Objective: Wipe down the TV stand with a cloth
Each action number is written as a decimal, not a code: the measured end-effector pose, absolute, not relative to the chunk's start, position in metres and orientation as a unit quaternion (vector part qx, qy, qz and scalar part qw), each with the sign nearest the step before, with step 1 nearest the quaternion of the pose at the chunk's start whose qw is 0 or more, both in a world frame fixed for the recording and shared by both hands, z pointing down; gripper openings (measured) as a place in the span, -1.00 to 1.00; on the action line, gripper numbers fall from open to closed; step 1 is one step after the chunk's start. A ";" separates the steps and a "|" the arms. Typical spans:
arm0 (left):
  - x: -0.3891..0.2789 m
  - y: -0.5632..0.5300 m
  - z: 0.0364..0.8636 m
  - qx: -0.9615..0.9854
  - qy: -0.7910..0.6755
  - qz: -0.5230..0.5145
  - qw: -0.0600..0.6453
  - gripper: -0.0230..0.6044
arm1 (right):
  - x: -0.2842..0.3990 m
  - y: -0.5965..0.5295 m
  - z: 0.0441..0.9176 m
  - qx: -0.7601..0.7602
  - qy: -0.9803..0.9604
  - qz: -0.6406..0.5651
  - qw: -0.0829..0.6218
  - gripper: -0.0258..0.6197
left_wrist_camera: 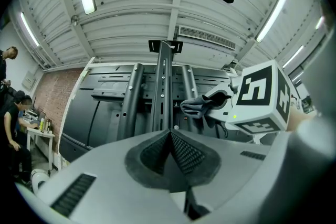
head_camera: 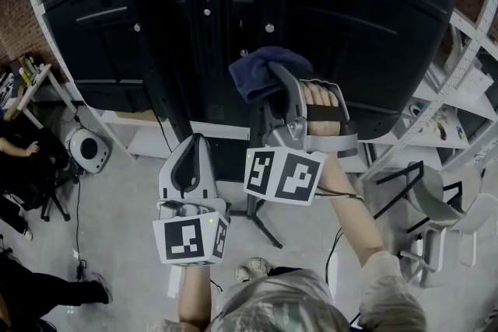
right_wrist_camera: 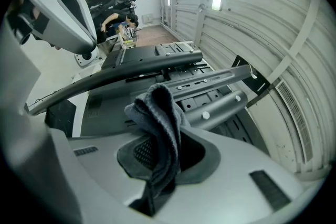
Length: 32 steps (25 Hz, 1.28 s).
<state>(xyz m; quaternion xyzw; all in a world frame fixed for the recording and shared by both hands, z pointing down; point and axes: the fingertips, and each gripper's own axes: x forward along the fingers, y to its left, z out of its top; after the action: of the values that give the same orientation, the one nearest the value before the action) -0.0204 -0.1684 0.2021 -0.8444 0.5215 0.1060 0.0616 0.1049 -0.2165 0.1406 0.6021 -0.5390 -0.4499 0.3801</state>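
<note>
A black TV stand column [head_camera: 204,19] with bolted brackets runs up the back of a large black screen [head_camera: 366,4]. My right gripper [head_camera: 274,80] is shut on a dark blue cloth [head_camera: 262,71], which it holds against the stand's lower bracket. In the right gripper view the cloth [right_wrist_camera: 160,110] bunches up out of the jaws of that gripper [right_wrist_camera: 161,140], just before the stand's bars [right_wrist_camera: 210,84]. Lower left, my left gripper [head_camera: 191,159] hangs shut and empty, apart from the stand. The left gripper view shows its tips [left_wrist_camera: 170,136] meeting below the column [left_wrist_camera: 164,86].
The stand's foot [head_camera: 261,223] spreads over the grey floor by my shoes [head_camera: 253,270]. White shelving [head_camera: 455,66] and a grey chair [head_camera: 436,202] stand at the right. A white round device [head_camera: 87,148], a desk and seated people are at the left.
</note>
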 end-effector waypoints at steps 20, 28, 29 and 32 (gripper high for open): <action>-0.018 -0.168 0.216 -0.844 0.526 0.092 0.052 -0.88 | 0.103 -0.213 0.224 0.565 -0.585 -0.400 0.422 -0.74; -0.020 -0.172 0.227 -0.844 0.528 0.086 0.043 -0.88 | 0.099 -0.214 0.257 0.549 -0.599 -0.382 0.440 -0.74; -0.021 -0.173 0.228 -0.844 0.528 0.085 0.042 -0.88 | 0.098 -0.214 0.262 0.547 -0.601 -0.379 0.443 -0.74; -0.021 -0.176 0.233 -0.845 0.528 0.082 0.037 -0.88 | 0.096 -0.215 0.273 0.542 -0.604 -0.374 0.449 -0.74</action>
<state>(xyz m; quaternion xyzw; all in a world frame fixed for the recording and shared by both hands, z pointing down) -0.0209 -0.1760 0.2326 -0.8448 0.5276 0.0818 0.0365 0.0959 -0.2148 0.2732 0.5419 -0.6041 -0.3737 0.4492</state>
